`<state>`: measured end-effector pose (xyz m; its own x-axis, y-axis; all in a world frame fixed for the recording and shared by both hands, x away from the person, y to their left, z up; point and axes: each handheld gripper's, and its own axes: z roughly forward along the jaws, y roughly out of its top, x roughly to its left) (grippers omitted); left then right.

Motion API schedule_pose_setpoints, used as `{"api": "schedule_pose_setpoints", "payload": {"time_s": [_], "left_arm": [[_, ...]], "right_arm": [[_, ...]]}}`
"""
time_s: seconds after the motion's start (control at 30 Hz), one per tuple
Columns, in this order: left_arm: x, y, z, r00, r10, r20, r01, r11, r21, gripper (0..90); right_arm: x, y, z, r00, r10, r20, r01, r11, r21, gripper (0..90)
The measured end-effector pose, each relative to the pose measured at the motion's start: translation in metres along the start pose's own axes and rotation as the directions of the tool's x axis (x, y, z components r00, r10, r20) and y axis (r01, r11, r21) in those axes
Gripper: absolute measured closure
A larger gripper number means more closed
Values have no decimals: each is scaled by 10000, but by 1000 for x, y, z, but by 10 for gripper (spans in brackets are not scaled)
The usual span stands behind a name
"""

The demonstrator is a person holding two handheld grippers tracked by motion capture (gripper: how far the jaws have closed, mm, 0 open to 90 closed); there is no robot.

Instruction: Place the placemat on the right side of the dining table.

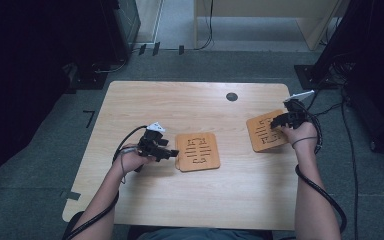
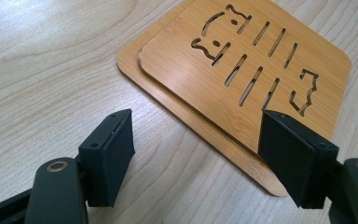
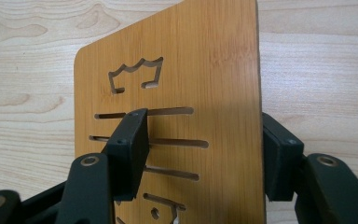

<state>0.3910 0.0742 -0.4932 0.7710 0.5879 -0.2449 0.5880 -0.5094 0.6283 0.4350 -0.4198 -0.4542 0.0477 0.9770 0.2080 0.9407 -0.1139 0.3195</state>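
Two thin bamboo boards with fish-shaped cut-outs lie stacked (image 1: 197, 151) at the table's middle, the upper one (image 2: 247, 60) shifted a little off the lower one (image 2: 168, 105). My left gripper (image 1: 166, 151) sits just left of the stack, and in the left gripper view it (image 2: 196, 119) is open, its right jaw over the stack's near corner. A third board (image 1: 265, 131) lies by the table's right edge. My right gripper (image 1: 279, 121) is open at it (image 3: 205, 119): the left jaw is over the board's face (image 3: 191, 70), the right jaw just past its edge.
The wooden table (image 1: 190, 100) has a dark round cable hole (image 1: 232, 96) at the back right. Its right edge runs close to the third board. Cables trail from both grippers along the forearms. Dark furniture and cables stand on the floor around the table.
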Motion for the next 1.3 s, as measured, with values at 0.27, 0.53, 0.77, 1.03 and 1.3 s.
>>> {"api": "schedule_pose_setpoints", "payload": {"time_s": [0.27,0.53,0.77,1.03,1.3], "left_arm": [[0,0,0,10000,-2,-3,2,10000,16,258],[-1,1,1,10000,47,5,-47,10000,7,258],[-1,0,1,10000,26,-22,-26,10000,57,258],[-1,0,3,10000,14,-19,-14,10000,78,258],[-1,0,3,10000,36,13,-36,10000,85,258]], "right_arm": [[-5,-2,7,9999,64,-124,-64,10000,32,402],[-8,-2,11,9997,-91,-230,89,9999,-60,393],[-16,-4,18,9979,208,-611,-200,9997,125,384],[-17,-5,23,9989,34,-468,-29,9999,118,368],[-15,-5,27,9998,-204,-66,206,9996,206,374]]}}
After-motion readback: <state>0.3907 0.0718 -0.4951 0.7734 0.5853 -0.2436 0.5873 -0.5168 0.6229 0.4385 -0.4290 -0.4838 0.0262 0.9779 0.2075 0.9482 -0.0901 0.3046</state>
